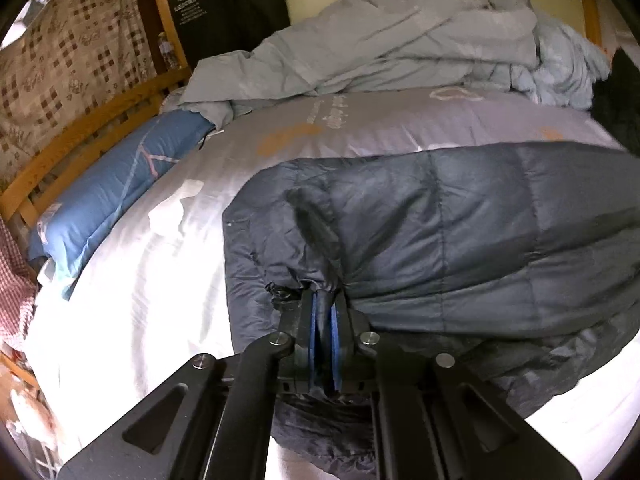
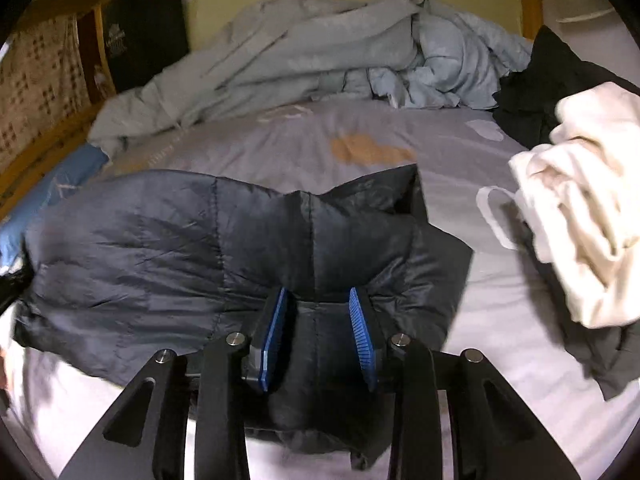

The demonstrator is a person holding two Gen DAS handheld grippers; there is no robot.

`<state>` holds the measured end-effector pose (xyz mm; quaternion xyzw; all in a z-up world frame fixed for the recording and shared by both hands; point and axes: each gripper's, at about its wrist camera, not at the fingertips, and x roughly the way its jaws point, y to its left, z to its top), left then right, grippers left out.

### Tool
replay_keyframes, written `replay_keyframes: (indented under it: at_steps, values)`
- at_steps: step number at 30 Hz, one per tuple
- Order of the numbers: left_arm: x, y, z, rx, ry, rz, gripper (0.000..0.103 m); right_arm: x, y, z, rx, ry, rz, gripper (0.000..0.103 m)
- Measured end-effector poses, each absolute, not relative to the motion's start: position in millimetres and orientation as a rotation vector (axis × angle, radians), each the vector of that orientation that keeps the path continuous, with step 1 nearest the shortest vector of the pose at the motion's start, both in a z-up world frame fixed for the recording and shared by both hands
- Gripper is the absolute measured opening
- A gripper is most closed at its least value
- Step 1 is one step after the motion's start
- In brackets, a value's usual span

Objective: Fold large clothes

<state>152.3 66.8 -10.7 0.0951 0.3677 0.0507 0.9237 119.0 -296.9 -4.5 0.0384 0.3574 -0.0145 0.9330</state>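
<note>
Dark navy quilted nylon, a puffer jacket [image 1: 460, 232] [image 2: 160, 248], lies spread across the near part of the bed [image 1: 132, 280] [image 2: 500, 304], on a pale grey printed cover. The left gripper [image 1: 325, 300] is pinched tight on a bunched fold at the jacket's near edge, its blue pads pressed together with dark fabric between them. The right gripper [image 2: 318, 312] has its blue-padded fingers spread apart, one on either side of a raised ridge of the jacket, with fabric lying between them but not squeezed. Toward the bed's far edge sits a rumpled light blue duvet [image 1: 400, 44] [image 2: 320, 52]. A blue pillow [image 1: 116, 196] lies along the left edge beside the wooden frame. Near the right edge, a cream garment [image 2: 588, 216] rests on dark clothing, just apart from the jacket; bare cover shows between them.
</note>
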Motion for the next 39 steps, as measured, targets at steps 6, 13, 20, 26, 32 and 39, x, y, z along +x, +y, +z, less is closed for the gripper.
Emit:
replay_keyframes:
  at_steps: [6, 13, 20, 26, 32, 39]
  values:
    - [156, 66, -16, 0.204, 0.757, 0.089, 0.008, 134, -300, -24, 0.07, 0.756, -0.036, 0.034]
    - [91, 80, 58, 0.056, 0.445, -0.058, 0.029, 100, -318, 29, 0.211, 0.584, 0.048, 0.034]
    - [135, 47, 74, 0.062, 0.557, -0.15, 0.033, 106, -317, 51, 0.196, 0.538, 0.102, 0.044]
    - [198, 63, 14, -0.035, 0.791, -0.059, 0.031, 136, -318, 18, 0.179, 0.669, 0.04, 0.056]
    - [212, 68, -7, -0.012, 0.845, -0.071, 0.024, 158, -324, -14, 0.171, 0.78, 0.014, 0.057]
    - [214, 48, -26, 0.107, 0.864, -0.034, 0.024, 164, -311, -29, 0.084, 0.786, -0.018, 0.057]
